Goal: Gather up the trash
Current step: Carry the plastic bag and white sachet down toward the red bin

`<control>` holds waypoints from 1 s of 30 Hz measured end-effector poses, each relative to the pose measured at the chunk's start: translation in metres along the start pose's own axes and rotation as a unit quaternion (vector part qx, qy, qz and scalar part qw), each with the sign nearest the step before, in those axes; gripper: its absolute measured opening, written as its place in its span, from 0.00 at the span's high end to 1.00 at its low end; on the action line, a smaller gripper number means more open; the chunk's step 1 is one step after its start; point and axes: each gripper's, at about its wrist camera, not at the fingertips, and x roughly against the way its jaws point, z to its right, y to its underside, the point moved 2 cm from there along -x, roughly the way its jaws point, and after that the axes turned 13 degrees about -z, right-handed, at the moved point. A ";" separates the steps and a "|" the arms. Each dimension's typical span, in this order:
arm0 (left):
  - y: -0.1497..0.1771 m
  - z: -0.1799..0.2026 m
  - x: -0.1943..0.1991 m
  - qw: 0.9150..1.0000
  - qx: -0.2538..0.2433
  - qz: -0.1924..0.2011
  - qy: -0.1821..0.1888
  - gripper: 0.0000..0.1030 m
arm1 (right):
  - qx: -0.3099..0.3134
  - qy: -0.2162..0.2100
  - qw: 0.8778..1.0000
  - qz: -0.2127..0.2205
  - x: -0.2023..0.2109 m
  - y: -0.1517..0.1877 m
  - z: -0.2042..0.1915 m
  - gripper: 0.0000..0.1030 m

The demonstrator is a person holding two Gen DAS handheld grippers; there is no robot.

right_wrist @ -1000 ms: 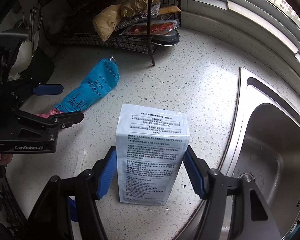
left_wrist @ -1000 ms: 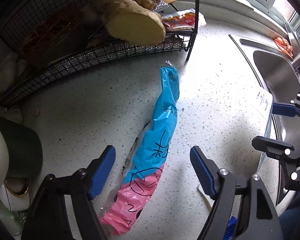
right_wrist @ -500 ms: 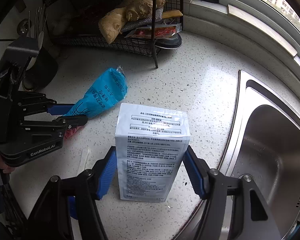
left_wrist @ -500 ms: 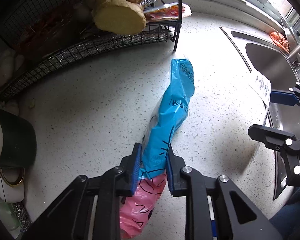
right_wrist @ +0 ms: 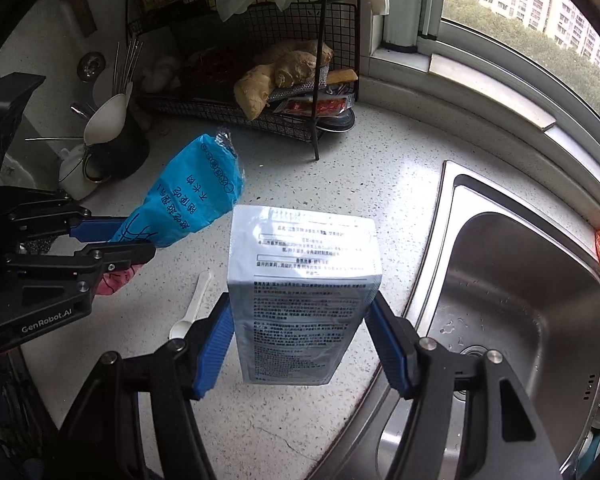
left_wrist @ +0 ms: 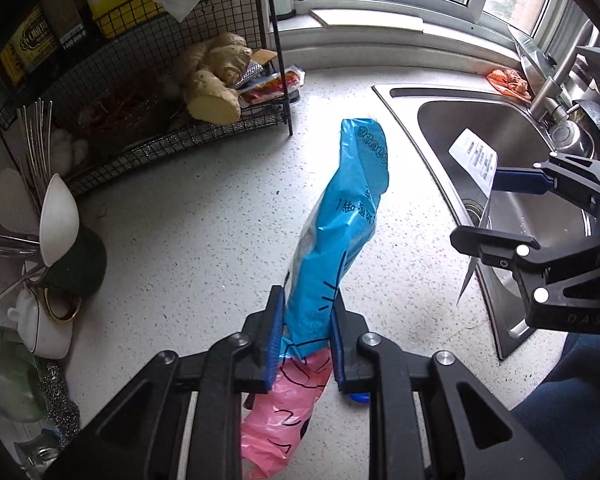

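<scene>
We hold both grips firm while carrying: left tongs (left_wrist: 305, 334) pinched on the blue-pink wrapper (left_wrist: 336, 220), right tongs (right_wrist: 300, 340) clamping the white pouch (right_wrist: 302, 300), both hanging clear above the counter (left_wrist: 204, 216) beside the sink (right_wrist: 520, 300).

My left claw (left_wrist: 305, 334) hides the middle of the blue-and-pink wrapper (left_wrist: 340, 216); its pink tail runs off the picture at six o'clock. Behind the white pouch (right_wrist: 304, 292) in my right claw (right_wrist: 300, 344), part of the surface (right_wrist: 340, 168) is covered. Pouch print too small to read.
</scene>
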 end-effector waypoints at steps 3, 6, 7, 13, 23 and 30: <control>0.016 0.018 0.011 1.000 -0.005 0.003 0.003 0.82 | 0.004 0.006 1.000 0.008 0.011 0.016 0.001 0.39; 0.034 0.031 0.021 1.000 -0.006 0.004 0.006 0.82 | 0.006 0.010 1.000 0.014 0.020 0.030 0.006 0.39; 0.037 0.037 0.022 1.000 -0.007 0.004 0.007 0.82 | 0.006 0.011 1.000 0.015 0.023 0.037 0.006 0.39; 0.063 0.077 0.041 1.000 -0.021 0.009 -0.003 0.82 | 0.007 0.016 1.000 0.021 0.040 0.071 0.014 0.39; 0.097 0.150 0.054 0.997 -0.073 0.003 0.004 0.82 | -0.017 0.012 0.999 0.030 0.062 0.149 0.033 0.39; 0.135 0.204 0.067 0.996 -0.091 0.003 0.000 0.82 | -0.031 0.015 0.999 0.037 0.078 0.210 0.037 0.39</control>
